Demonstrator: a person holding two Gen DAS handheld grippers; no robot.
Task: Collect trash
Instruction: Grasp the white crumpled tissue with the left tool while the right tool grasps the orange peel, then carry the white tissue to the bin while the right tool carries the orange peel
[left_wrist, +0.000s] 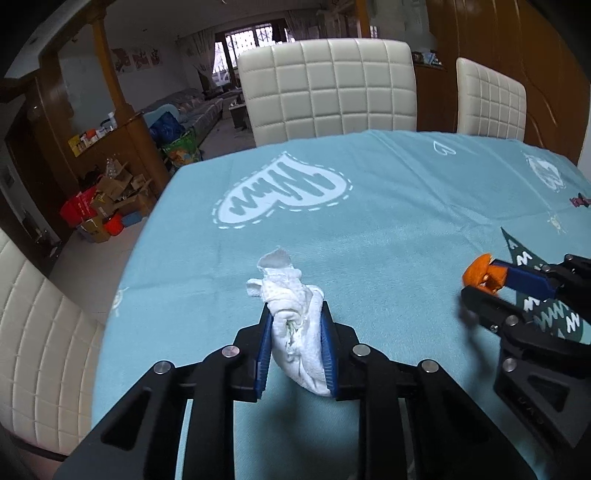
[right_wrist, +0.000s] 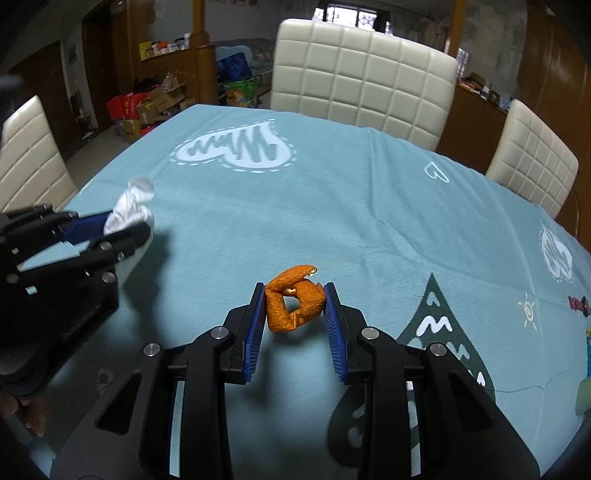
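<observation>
tissue (left_wrist: 295, 325) pinched by left gripper (left_wrist: 295, 317) | peel (right_wrist: 293, 301) clamped in right gripper (right_wrist: 295, 306) | both held just above tablecloth (right_wrist: 369, 206), tissue left of peel

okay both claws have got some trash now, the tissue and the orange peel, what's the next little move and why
Probably lift both claws clear of the tablecloth. The left claw pinches the crumpled tissue and the right claw the orange peel; no bin shows in either view.

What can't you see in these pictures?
- Left wrist view: the tissue's underside, hidden between the left claw's pads.
- Same view: the right claw hides most of the orange peel.
- Neither view: a trash bin.
</observation>
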